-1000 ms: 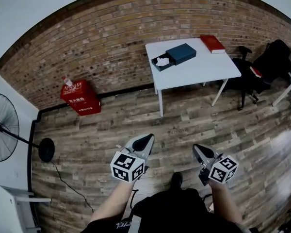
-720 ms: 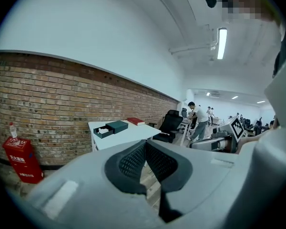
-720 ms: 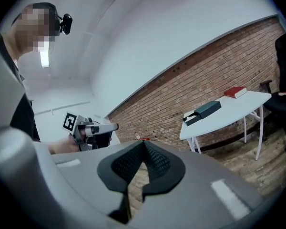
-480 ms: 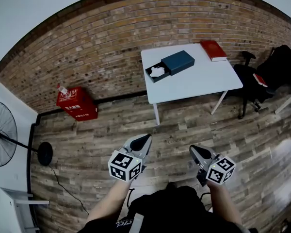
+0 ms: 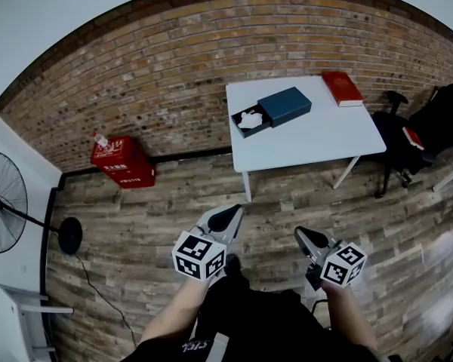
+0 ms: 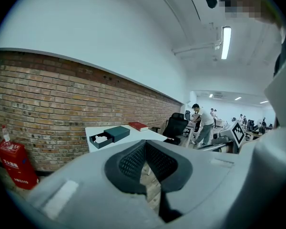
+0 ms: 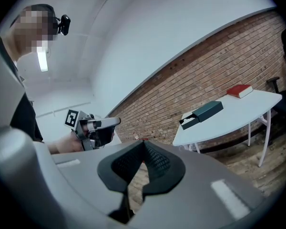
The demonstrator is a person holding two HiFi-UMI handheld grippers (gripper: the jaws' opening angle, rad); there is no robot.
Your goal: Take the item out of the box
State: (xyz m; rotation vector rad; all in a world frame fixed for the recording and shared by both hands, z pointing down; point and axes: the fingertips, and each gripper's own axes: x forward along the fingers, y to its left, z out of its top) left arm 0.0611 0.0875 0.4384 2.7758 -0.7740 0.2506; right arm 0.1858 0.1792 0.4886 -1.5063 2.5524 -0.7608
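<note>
The table (image 5: 317, 138) has drifted slightly lower in my head view: I'm closing in. The box (image 5: 275, 108), white item (image 5: 249, 120) inside, sits upper centre, well apart from my left tongs (image 5: 228, 216) and right tongs (image 5: 306, 236), both clenched on nothing.

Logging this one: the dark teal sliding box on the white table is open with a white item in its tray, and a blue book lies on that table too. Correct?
No: the flat book is red, not blue, as the head view shows. The rest stands.
</note>
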